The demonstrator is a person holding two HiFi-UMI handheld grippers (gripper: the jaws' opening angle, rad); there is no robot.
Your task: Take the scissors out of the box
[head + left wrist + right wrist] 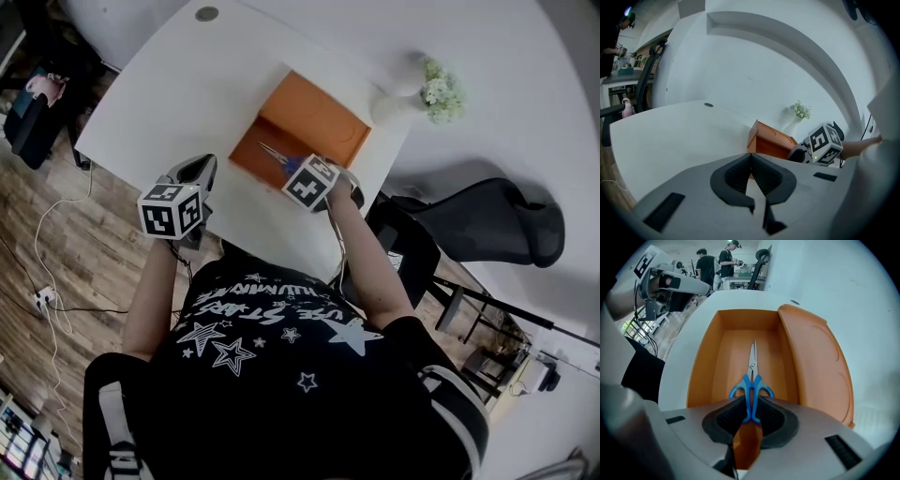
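Clamping the blue handles, the right gripper (750, 417) holds the scissors (752, 363) inside the orange box (704, 366) — lift straight and slowly, I think, so the blades clear its walls. The left gripper (751, 174), jaws together and empty, hovers beside the box.

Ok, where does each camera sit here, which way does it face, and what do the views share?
Head view: on the person's head, steeply down on table, orange box, left gripper, right gripper, forearms, shirt.
Left gripper view: on left gripper, looking across the table at the box; own jaws shut, empty.
Right gripper view: on right gripper, looking into the box; jaws shut on scissors.
Shared: the box, in all three.
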